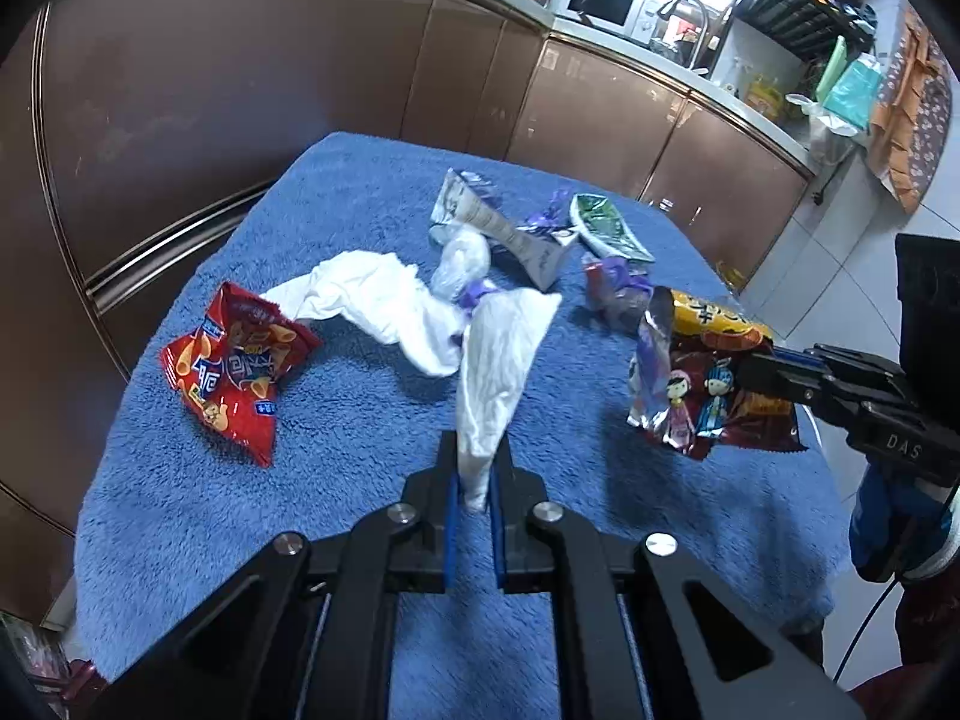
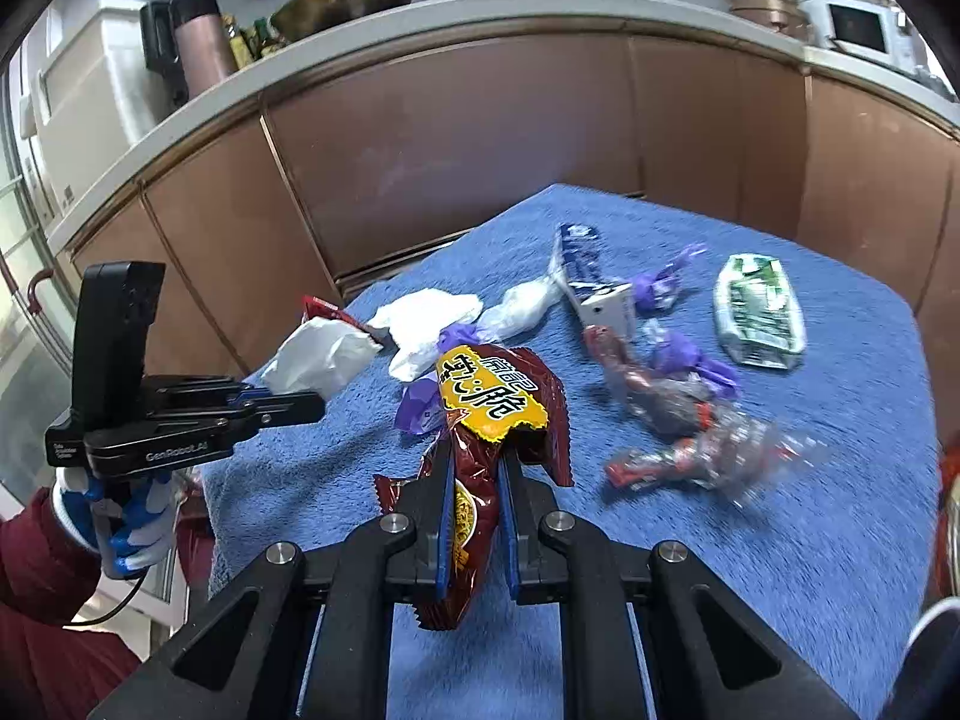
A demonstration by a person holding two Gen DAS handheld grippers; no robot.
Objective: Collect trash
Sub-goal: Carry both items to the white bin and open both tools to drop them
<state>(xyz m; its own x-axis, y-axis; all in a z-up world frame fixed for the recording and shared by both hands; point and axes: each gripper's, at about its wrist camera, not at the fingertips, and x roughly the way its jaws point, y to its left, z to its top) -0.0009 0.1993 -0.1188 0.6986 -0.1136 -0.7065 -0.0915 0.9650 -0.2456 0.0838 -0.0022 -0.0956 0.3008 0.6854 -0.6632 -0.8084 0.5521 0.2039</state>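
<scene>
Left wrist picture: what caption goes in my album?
Left claw pinches a crumpled white tissue above the blue towel.

Legible markings:
- "DAS", pale raised letters on the black body of the right gripper (image 1: 757, 373), at 3 o'clock in the left wrist view.
- "GenRobot.AI", white print on the side of the left gripper (image 2: 306, 407), at 9 o'clock in the right wrist view; a small white label beside it is too fine to read.
- Large Chinese characters on the yellow panel of the dark-red snack bag (image 2: 492, 399), centre.
- Chinese characters on the red snack packet (image 1: 237, 369), at 9 o'clock; not legible in detail.
</scene>
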